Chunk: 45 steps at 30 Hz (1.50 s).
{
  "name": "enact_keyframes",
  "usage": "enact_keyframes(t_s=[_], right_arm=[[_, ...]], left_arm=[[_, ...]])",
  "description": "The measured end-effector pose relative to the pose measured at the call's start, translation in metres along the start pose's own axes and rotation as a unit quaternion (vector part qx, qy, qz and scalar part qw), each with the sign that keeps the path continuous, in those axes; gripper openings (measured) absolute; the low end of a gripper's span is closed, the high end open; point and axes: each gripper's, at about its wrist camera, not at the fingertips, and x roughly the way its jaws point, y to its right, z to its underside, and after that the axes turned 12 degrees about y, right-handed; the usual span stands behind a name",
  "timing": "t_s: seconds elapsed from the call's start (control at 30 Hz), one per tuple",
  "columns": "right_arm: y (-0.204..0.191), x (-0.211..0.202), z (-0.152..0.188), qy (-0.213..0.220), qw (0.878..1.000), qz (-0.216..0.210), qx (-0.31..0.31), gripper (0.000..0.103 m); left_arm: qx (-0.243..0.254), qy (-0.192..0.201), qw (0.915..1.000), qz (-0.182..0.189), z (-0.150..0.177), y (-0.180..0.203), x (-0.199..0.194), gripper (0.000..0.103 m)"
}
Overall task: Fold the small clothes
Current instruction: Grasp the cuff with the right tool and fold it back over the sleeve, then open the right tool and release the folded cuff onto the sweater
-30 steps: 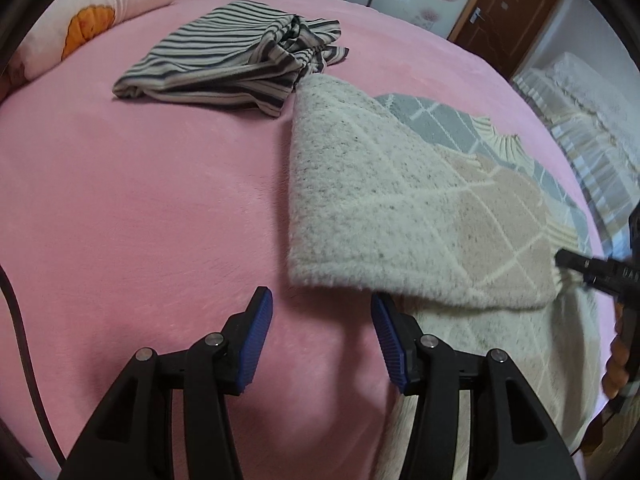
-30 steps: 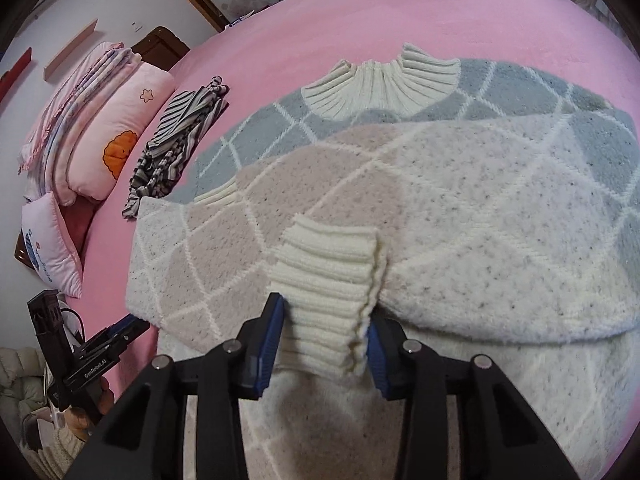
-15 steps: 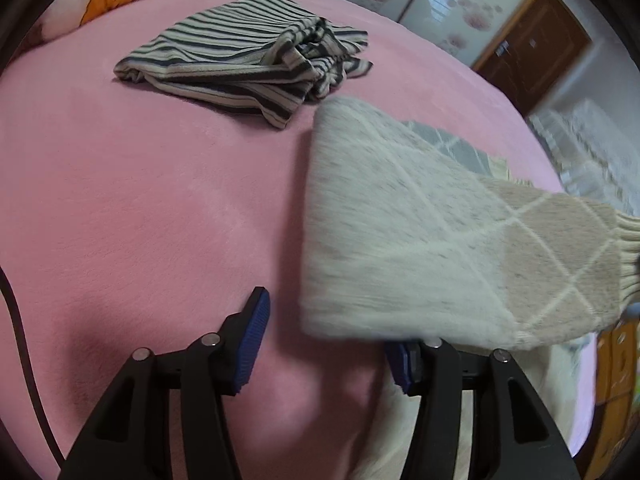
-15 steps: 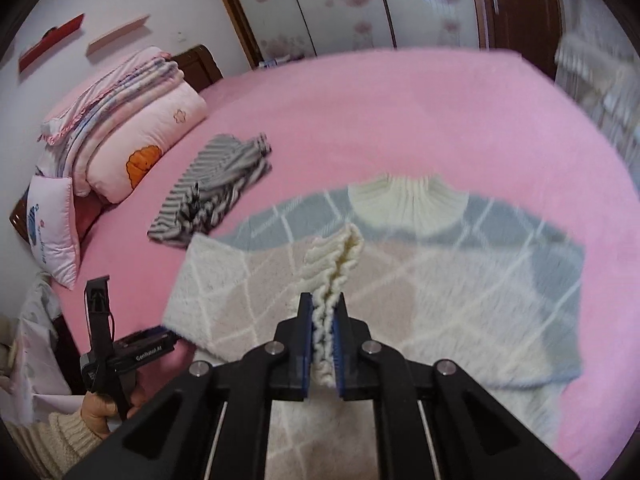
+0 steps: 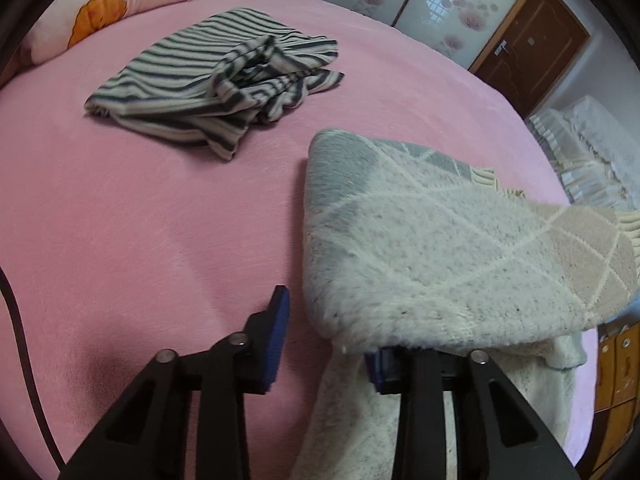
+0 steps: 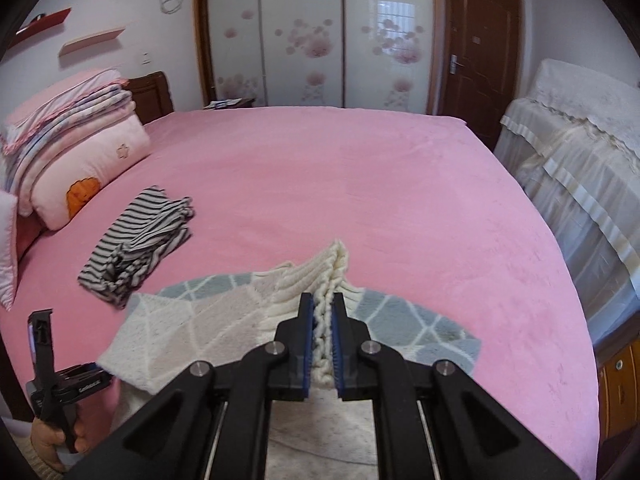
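In the right wrist view, the right gripper (image 6: 322,334) is clenched on the ribbed cream cuff (image 6: 320,280) of the sweater (image 6: 208,320), the blue pads squeezing the knit between them and holding it raised above the pink bed (image 6: 360,184). The sleeve runs down from the cuff to the rest of the sweater, which lies spread on the bed's near edge. This view alone shows the left gripper from outside (image 6: 76,376), low at the left beside the sweater's corner, held by a hand (image 6: 52,440).

The left wrist view gives what that one cannot: the left gripper (image 5: 332,340) has its jaws closing, one blue pad (image 5: 276,332) bare over the pink cover, the other hidden under the lifted fuzzy fold of sweater (image 5: 440,264). The pads do not visibly press the fabric.

Farther on, a striped garment (image 5: 216,84) lies crumpled, apart from the sweater. Beyond it a pillow (image 5: 120,0) rests at the bed's head. Only the right view shows the stacked quilts (image 6: 68,116), wardrobe doors (image 6: 304,32) and covered furniture (image 6: 580,152).
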Motion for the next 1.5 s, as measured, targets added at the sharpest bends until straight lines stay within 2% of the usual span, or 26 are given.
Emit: enact_keyframes(t_s=[0.2, 0.4, 0.47, 0.5, 0.57, 0.63, 0.73, 0.83, 0.93, 1.07, 1.2, 1.23, 1.27, 1.3, 1.37, 1.43, 1.5], right_arm=[[0.041, 0.009, 0.029, -0.016, 0.999, 0.037, 0.032, 0.007], [0.080, 0.029, 0.083, -0.071, 0.993, 0.050, 0.082, 0.007], [0.089, 0.037, 0.103, -0.091, 0.990, 0.082, 0.074, 0.000], [0.098, 0.043, 0.116, -0.106, 0.987, 0.094, 0.080, 0.000], [0.117, 0.049, 0.133, -0.130, 0.981, 0.093, 0.113, 0.000], [0.131, 0.046, 0.144, -0.131, 0.977, 0.076, 0.147, 0.000], [0.133, 0.038, 0.141, -0.121, 0.978, 0.059, 0.160, 0.000], [0.127, 0.037, 0.134, -0.123, 0.977, 0.021, 0.171, 0.000], [0.118, 0.045, 0.127, -0.127, 0.978, -0.001, 0.165, 0.008], [0.108, 0.062, 0.124, -0.141, 0.979, -0.003, 0.150, 0.036], [0.106, 0.078, 0.124, -0.150, 0.977, -0.013, 0.150, 0.039], [0.103, 0.079, 0.124, -0.151, 0.978, -0.020, 0.144, 0.039], [0.099, 0.080, 0.124, -0.151, 0.979, -0.025, 0.133, 0.032], [0.093, 0.078, 0.123, -0.148, 0.983, -0.011, 0.107, 0.015], [0.087, 0.070, 0.120, -0.136, 0.988, 0.010, 0.074, 0.011], [0.092, 0.057, 0.115, -0.111, 0.991, 0.034, 0.069, 0.006], [0.099, 0.057, 0.118, -0.114, 0.990, 0.045, 0.071, 0.004]], left_arm=[[0.046, -0.007, 0.9989, -0.004, 0.003, 0.024, 0.002, 0.022], [0.108, -0.015, 0.9938, -0.023, 0.009, 0.042, 0.002, 0.020], [0.126, -0.019, 0.9913, -0.034, 0.010, 0.044, 0.002, 0.019], [0.130, -0.023, 0.9907, -0.034, 0.010, 0.045, 0.002, 0.019], [0.136, -0.024, 0.9899, -0.032, 0.011, 0.044, 0.000, 0.019], [0.148, -0.025, 0.9882, -0.032, 0.012, 0.045, -0.002, 0.019], [0.170, -0.023, 0.9845, -0.037, 0.015, 0.049, -0.002, 0.019], [0.182, -0.021, 0.9821, -0.042, 0.017, 0.054, -0.001, 0.019], [0.187, -0.021, 0.9811, -0.044, 0.018, 0.055, 0.000, 0.019], [0.191, -0.025, 0.9804, -0.042, 0.018, 0.055, 0.002, 0.020], [0.189, -0.030, 0.9806, -0.041, 0.019, 0.054, 0.004, 0.022], [0.189, -0.030, 0.9806, -0.042, 0.019, 0.054, 0.005, 0.022], [0.191, -0.030, 0.9802, -0.044, 0.019, 0.055, 0.005, 0.022], [0.193, -0.029, 0.9798, -0.045, 0.019, 0.055, 0.005, 0.023], [0.204, -0.027, 0.9775, -0.048, 0.020, 0.056, 0.004, 0.022], [0.226, -0.026, 0.9727, -0.048, 0.023, 0.059, 0.004, 0.022], [0.239, -0.030, 0.9693, -0.049, 0.026, 0.059, 0.005, 0.022]])
